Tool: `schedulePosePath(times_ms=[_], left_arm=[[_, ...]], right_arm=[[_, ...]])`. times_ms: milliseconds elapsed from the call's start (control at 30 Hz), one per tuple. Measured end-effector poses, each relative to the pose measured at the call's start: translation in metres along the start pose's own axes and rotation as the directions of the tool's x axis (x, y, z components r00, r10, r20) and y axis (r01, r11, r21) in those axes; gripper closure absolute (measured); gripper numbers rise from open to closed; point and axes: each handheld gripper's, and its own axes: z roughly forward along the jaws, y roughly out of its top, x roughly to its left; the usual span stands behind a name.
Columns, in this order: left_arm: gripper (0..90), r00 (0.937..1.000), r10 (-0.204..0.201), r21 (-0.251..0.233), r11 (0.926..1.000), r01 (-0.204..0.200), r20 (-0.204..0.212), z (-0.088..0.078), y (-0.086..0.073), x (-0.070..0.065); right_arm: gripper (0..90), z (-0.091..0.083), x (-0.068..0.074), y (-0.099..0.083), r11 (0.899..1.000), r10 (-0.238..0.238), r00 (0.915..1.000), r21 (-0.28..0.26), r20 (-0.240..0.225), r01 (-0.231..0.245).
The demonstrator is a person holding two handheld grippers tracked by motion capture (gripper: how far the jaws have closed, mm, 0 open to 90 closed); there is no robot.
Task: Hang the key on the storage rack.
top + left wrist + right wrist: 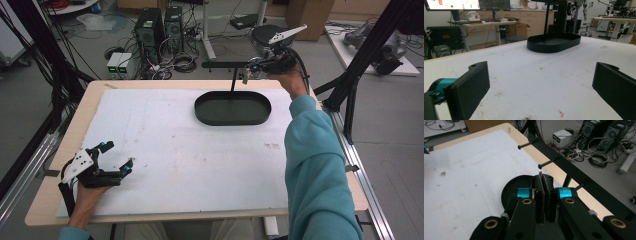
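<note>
Black oval tray (507,188) largely hidden behind right gripper (543,176) in the right gripper view. Thin sliver (540,173) pinched between the closed jaws, too small to identify. Left gripper (541,82) jaws cut off at the near edge in the left gripper view. Far monitor screens (451,4) cropped at the top, text illegible.

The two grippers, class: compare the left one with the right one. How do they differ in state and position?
1. The left gripper is open, jaws wide apart; the right gripper is shut on something thin, too small to identify.
2. The left gripper rests low near the table's front corner; the right gripper is raised beyond the black oval tray, by the rack.
Both are black, hand-held.
</note>
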Motion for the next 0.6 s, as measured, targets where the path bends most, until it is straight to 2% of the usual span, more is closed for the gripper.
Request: schedulePosePath(times_ms=[67,100,167,200,300,500,600], left_arm=[[1.7,1.0,-0.009,-0.002,1.0,0.009,-0.001,0.0,0.0,0.0],[1.7,0.9999,-0.011,0.0,0.9999,0.011,0.0,0.0,0.0,0.0],[1.7,1.0,-0.005,-0.007,1.0,0.005,0.0,-0.001,0.0,0.0],[1.7,1.0,-0.002,-0.013,0.9999,0.002,0.001,-0.002,-0.001,0.0],[1.7,0.9999,-0.013,-0.056,0.9983,0.013,-0.006,-0.006,-0.002,0.001],[1.6,0.9999,-0.015,-0.055,0.9984,0.015,-0.004,-0.006,-0.002,0.001],[1.7,0.9999,-0.013,-0.056,0.9984,0.012,-0.008,-0.006,-0.002,0.0]], right_arm=[[89.1,0.004,-0.002,-0.001,1.0,0.008,0.9999,0.008,0.01,-0.008],[89.1,0.005,-0.002,-0.002,0.999,0.033,0.9994,0.032,0.015,-0.033],[89.1,0.009,-0.005,-0.003,0.999,0.015,0.9997,0.038,0.021,-0.016],[89.1,0.011,-0.005,-0.004,0.998,0.028,0.9993,0.05,0.025,-0.029],[89.1,0.016,-0.008,-0.005,0.997,0.033,0.9986,0.065,0.043,-0.035],[89.0,0.025,-0.012,-0.007,0.994,0.032,0.9963,0.1,0.08,-0.04],[89.0,0.026,-0.012,-0.008,0.992,0.048,0.9943,0.113,0.095,-0.059]])
